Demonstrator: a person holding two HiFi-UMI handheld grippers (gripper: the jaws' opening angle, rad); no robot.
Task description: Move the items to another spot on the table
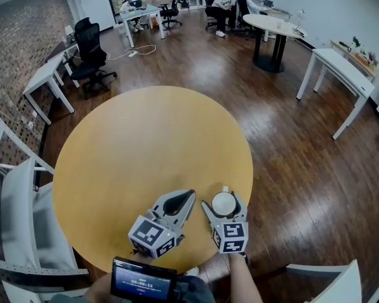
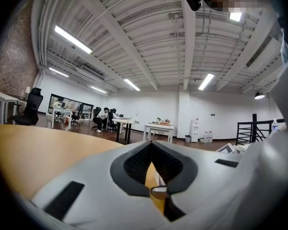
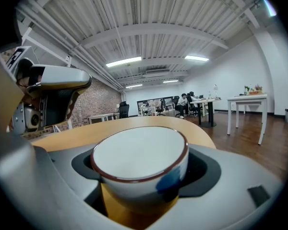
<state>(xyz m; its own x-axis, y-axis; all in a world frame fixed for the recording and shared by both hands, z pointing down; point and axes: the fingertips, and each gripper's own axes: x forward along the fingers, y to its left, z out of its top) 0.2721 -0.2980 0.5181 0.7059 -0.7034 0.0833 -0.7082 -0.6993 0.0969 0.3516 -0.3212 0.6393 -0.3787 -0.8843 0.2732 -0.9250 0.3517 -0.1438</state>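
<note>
The cup [image 3: 139, 158] stands on the round yellow bench [image 1: 139, 144] at the lower right of centre in the head view, close to the bench's near edge, with its handle pointing up the frame. The right gripper [image 1: 222, 202] straddles it, its jaws wide apart on either side and the pads seemingly just clear of the wall, so it looks like a set-down or a grasp not yet made rather than a carry. The next move calls for either backing straight off without nudging the cup, or squeezing squarely on its sides. The left gripper [image 1: 191, 194] lies just beside it, jaws closed tip to tip on nothing. The cup, white inside with a brown rim, is empty.
</note>
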